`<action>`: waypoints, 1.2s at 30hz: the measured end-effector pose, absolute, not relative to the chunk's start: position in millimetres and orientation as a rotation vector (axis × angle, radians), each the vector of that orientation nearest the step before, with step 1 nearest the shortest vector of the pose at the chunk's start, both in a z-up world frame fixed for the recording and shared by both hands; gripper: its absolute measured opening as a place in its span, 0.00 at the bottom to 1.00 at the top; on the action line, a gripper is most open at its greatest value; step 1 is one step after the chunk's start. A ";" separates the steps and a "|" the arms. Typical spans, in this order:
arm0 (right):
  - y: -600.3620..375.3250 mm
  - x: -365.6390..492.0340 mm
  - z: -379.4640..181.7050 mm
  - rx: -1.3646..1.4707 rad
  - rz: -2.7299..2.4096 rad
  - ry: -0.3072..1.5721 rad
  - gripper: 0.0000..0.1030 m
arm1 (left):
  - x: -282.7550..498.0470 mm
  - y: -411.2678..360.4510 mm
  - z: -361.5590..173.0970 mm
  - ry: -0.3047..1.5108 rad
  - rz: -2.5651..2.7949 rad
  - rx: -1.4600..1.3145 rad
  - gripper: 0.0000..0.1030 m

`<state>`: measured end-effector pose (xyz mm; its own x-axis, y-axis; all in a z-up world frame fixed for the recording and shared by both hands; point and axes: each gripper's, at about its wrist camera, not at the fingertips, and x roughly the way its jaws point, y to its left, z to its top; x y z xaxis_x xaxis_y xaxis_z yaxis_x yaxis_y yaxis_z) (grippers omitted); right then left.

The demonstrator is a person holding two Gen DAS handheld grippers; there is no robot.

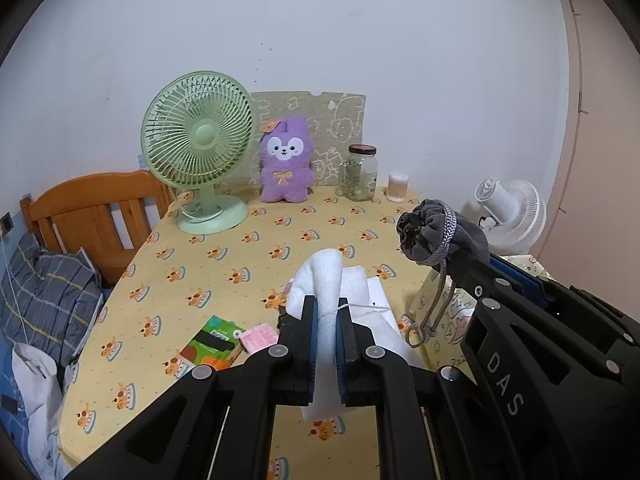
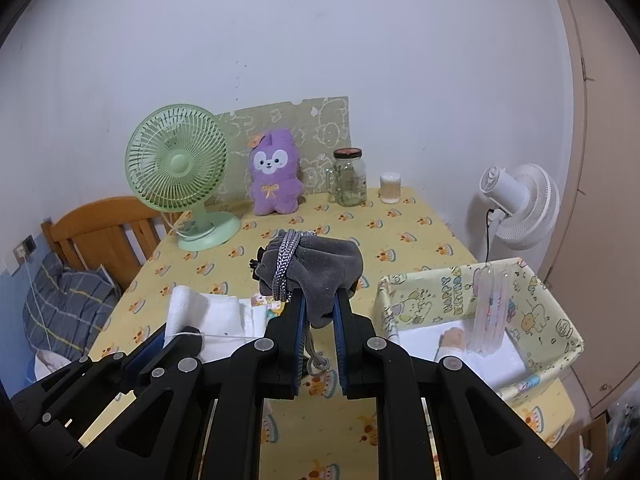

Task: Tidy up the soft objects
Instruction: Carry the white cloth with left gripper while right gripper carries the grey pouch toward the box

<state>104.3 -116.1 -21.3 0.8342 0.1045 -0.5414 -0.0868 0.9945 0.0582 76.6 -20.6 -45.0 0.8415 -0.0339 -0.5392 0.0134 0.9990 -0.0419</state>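
Note:
My left gripper (image 1: 327,316) is shut on a white folded cloth (image 1: 326,276) and holds it up over the table; the cloth also shows in the right wrist view (image 2: 200,308). My right gripper (image 2: 320,304) is shut on a grey drawstring pouch (image 2: 316,268) with a silver cord, held above the table; the pouch shows at the right of the left wrist view (image 1: 436,236). A yellow fabric storage box (image 2: 560,320) stands to the right of the right gripper. A purple plush bunny (image 1: 285,162) sits upright at the back of the table.
A green desk fan (image 1: 198,148), a glass jar (image 1: 360,172) and a cotton swab pot (image 1: 397,187) stand at the back. A green booklet (image 1: 212,342) and pink card (image 1: 258,338) lie near the left gripper. A white fan (image 2: 520,204) and bed headboard (image 1: 96,216) flank the table.

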 end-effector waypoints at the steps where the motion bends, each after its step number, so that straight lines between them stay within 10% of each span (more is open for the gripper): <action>1: -117.6 104.9 -20.6 0.030 0.101 0.575 0.16 | 77.6 -21.9 -44.4 0.570 -0.027 -0.037 0.05; 36: -205.7 112.6 6.8 0.016 0.038 0.498 0.16 | 97.9 -111.2 -25.1 0.503 -0.127 -0.007 0.05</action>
<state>112.6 -205.7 6.8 0.8777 0.0408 -0.4775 -0.0329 0.9992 0.0249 97.9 -111.2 -25.1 0.8687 -0.1230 -0.4799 0.1195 0.9921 -0.0378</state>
